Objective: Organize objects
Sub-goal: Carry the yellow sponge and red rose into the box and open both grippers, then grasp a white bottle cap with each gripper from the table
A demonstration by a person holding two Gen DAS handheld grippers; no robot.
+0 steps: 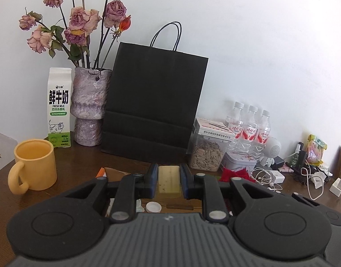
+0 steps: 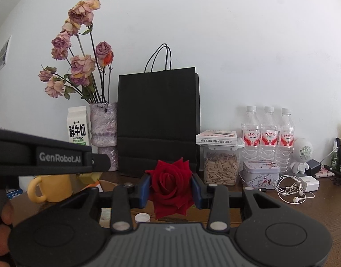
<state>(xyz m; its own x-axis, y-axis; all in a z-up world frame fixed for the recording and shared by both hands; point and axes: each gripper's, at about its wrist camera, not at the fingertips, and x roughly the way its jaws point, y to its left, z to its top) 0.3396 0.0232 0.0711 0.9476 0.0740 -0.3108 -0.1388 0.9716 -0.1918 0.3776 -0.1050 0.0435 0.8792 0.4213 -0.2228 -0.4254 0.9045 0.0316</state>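
Note:
My left gripper (image 1: 169,173) is shut on a pale yellow-beige bar like soap (image 1: 169,179), held above the brown table in front of the black paper bag (image 1: 154,102). My right gripper (image 2: 170,184) is shut on a red rose head (image 2: 170,189), also held in front of the black paper bag (image 2: 159,120). The left gripper's body (image 2: 47,155) shows at the left in the right wrist view, above the yellow mug (image 2: 51,188). The red rose (image 1: 235,174) shows partly at the right in the left wrist view.
A yellow mug (image 1: 34,164), milk carton (image 1: 59,109) and vase of dried roses (image 1: 90,106) stand at the left. A seed jar (image 2: 221,168), tin (image 2: 260,174), three water bottles (image 2: 268,135), white speaker (image 2: 303,153) and earphones (image 2: 290,189) stand at the right. A white bottle cap (image 1: 153,207) lies below.

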